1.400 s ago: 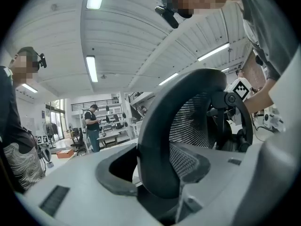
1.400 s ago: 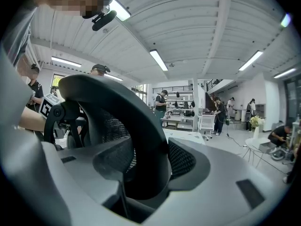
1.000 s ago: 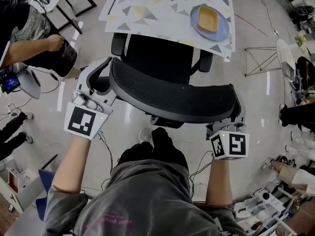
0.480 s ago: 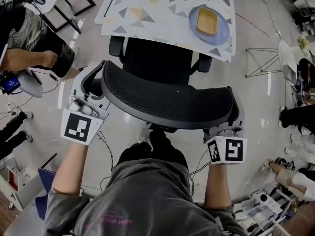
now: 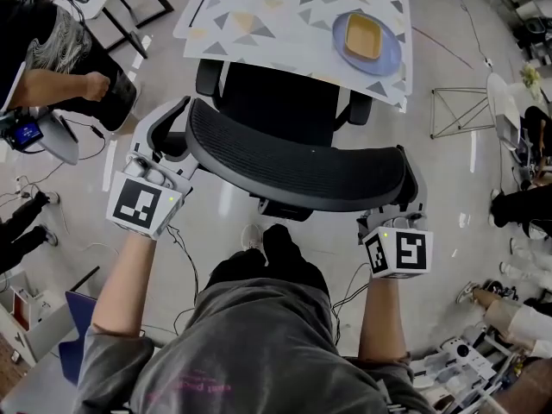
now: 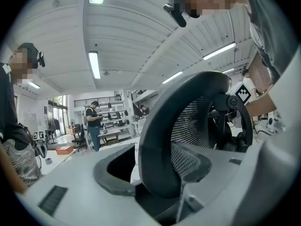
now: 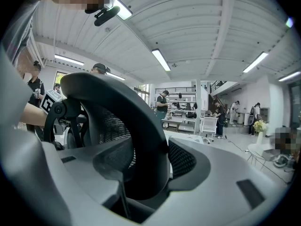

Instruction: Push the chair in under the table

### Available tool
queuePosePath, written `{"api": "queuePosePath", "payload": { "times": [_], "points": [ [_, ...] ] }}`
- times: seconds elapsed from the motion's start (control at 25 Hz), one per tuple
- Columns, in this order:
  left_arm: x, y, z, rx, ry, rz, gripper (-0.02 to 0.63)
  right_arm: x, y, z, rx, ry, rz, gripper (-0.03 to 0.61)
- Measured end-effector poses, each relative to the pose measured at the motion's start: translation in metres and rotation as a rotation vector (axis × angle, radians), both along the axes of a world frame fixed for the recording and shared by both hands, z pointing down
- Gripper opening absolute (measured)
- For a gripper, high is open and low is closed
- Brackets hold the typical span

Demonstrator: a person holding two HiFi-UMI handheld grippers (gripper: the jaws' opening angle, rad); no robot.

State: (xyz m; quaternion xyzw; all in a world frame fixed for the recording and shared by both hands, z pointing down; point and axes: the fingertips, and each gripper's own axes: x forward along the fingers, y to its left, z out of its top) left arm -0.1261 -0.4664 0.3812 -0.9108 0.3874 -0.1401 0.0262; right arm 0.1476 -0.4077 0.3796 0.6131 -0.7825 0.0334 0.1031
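- We held the black, mesh-backed office chair (image 5: pixel 293 158) at the middle of the head view. Its backrest was nearest us, and its seat (image 5: pixel 274 102) was partly beneath the near edge of the triangle-patterned tabletop (image 5: pixel 276 7) at the top.
- Our left claw (image 5: pixel 177 134) sat at the backrest's left end. In the left gripper view its jaws had just been opening and stood wide, with the backrest rim (image 6: pixel 155 140) between them and both pads seemingly against it.
- Our right claw (image 5: pixel 404 207) sat at the backrest's right end, clamped on that rim with a pad on each side.
- On the tabletop, toward the upper right, a blue plate (image 5: pixel 390 54) carried a square yellow dish (image 5: pixel 363 34).
- Another person (image 5: pixel 52 50) stood at the upper left on the glossy floor (image 5: pixel 448 171).
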Motion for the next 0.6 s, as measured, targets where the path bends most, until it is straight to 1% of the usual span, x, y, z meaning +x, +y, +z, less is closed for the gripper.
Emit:
{"api": "queuePosePath", "payload": {
  "times": [0.2,0.32,0.6],
  "points": [
    [0.000,0.004,-0.003,0.019,-0.017,0.005,0.233,0.001,0.003,0.001,-0.011,0.009,-0.007,0.212],
    [-0.002,0.007,-0.004,0.030,-0.003,0.001,0.234,0.001,0.008,0.002,-0.018,0.011,-0.003,0.210],
    [-0.010,0.019,-0.005,0.038,-0.004,0.006,0.233,-0.001,0.023,0.001,-0.022,0.003,0.012,0.212]
  ]
}}
